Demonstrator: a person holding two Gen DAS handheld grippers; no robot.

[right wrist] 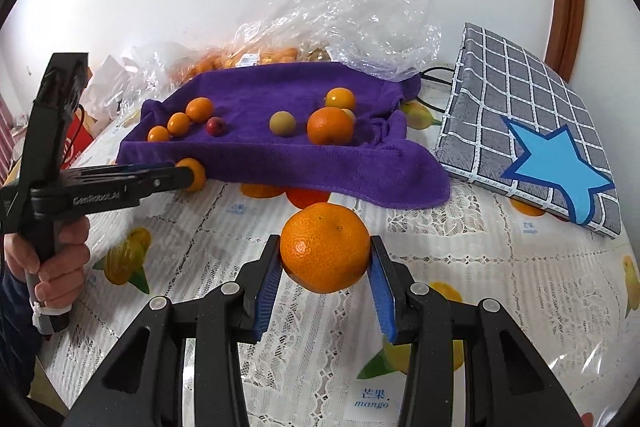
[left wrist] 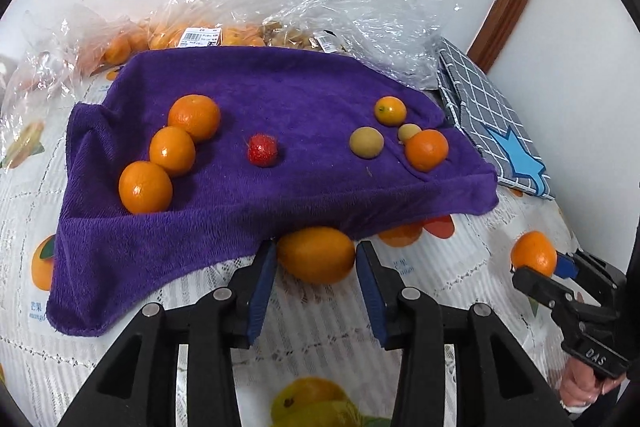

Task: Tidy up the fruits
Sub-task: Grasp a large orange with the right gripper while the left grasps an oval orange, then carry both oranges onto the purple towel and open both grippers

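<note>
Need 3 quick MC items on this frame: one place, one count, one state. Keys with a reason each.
1. Where does the red fruit lie?
A. on the purple towel
B. on the grey checked pad
C. in a gripper

2. How many oranges form the row at the towel's left end, as the left wrist view shows it?
A. two
B. three
C. five

3. What state is the right gripper in?
A. open and empty
B. shut on a corner of the towel
C. shut on an orange

Key:
1 A: the red fruit sits mid-way along the purple towel.
2 B: the row of oranges holds three, touching one another.
3 C: the right gripper has both blue pads against the held orange.
</note>
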